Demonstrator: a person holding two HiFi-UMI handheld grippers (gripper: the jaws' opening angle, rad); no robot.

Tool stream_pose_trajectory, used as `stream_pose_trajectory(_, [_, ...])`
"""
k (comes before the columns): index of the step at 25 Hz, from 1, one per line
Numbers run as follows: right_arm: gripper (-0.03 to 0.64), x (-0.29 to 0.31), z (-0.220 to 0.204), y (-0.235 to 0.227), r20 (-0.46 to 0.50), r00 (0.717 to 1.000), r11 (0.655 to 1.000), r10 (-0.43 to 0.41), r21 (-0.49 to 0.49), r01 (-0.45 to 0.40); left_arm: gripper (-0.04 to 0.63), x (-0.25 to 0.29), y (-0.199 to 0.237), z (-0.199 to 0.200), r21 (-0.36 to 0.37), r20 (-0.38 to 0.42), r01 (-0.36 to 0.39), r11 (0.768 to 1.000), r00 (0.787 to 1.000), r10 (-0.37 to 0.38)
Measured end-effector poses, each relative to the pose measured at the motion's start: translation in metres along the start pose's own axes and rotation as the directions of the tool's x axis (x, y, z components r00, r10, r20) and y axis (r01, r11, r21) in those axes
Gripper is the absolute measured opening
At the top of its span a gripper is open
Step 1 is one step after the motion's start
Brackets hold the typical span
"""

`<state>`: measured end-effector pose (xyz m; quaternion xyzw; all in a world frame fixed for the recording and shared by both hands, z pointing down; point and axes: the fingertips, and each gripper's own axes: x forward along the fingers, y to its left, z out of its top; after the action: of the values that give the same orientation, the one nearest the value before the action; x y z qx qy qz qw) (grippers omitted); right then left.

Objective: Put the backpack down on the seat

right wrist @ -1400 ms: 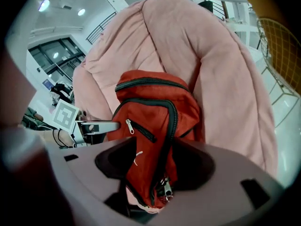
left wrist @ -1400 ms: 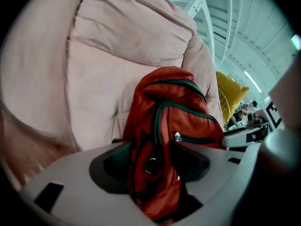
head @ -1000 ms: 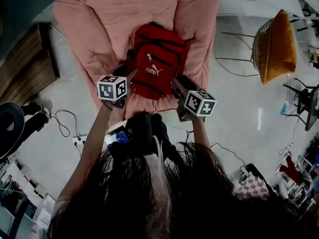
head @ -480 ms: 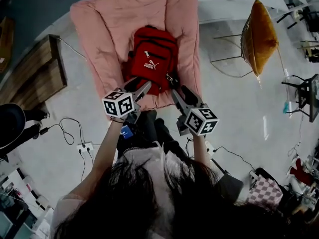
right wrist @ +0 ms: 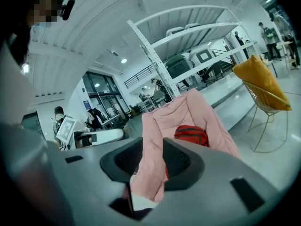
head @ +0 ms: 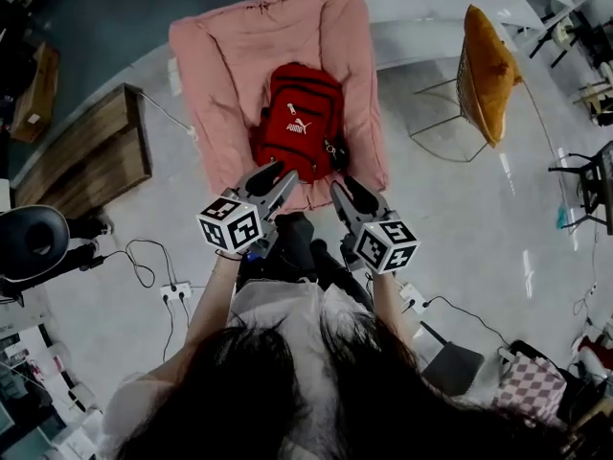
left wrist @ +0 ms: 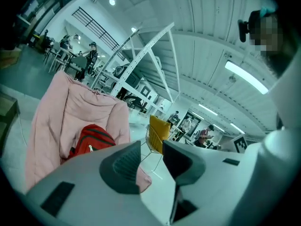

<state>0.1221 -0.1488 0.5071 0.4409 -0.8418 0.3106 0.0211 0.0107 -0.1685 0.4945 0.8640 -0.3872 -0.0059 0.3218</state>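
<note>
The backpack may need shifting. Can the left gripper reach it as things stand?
Probably yes: nothing lies between the left gripper and the backpack on the seat; its jaws, which have just been closing, are empty.

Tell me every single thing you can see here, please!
backpack: one, red, lying on the seat
seat: one, pink and padded, on the floor at top middle
wire chair: one, yellow cushion, right of the seat
wooden bench: one, brown, left of the seat
power strip: one, white, on the floor at lower left, with black cables
left claw: one, grey with a black-and-white marker cube, just short of the seat; its jaws have just been closing, are apart, nothing between them
right claw: one, same colours, beside the left claw; its jaws have just been closing, are apart, nothing between them
person's head: one, dark hair, bottom of the head view
</note>
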Motion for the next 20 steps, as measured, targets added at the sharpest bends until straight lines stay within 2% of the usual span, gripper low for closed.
stream_pose_trajectory(3, [0.13,-0.011,0.003,0.013,0.031,0.999,1.0,0.03,-0.005,-0.03,0.122,-0.017,-0.011,-0.011,0.033,0.003,-0.039,0.999,0.999,0.039])
stream_pose_trajectory(6, [0.118,-0.021,0.002,0.023,0.043,0.998,0.999,0.045,-0.016,-0.045,0.115,-0.027,-0.023,-0.023,0.06,-0.025,-0.052,0.997,0.998,0.054])
stream_pose_trajectory(12, [0.098,-0.029,-0.011,0.042,0.026,0.997,0.997,0.076,-0.024,-0.075,0.089,-0.042,-0.033,-0.028,0.117,-0.036,-0.093,0.989,0.994,0.098])
stream_pose_trajectory(15, [0.092,-0.029,-0.02,0.045,0.007,0.997,0.996,0.083,-0.022,-0.082,0.083,-0.047,-0.035,-0.036,0.159,-0.073,-0.094,0.983,0.992,0.106])
stream_pose_trajectory(20, [0.087,-0.02,-0.028,0.055,-0.002,0.997,0.997,0.079,-0.016,-0.079,0.075,-0.067,-0.021,-0.033,0.106,-0.071,-0.101,0.989,0.991,0.109])
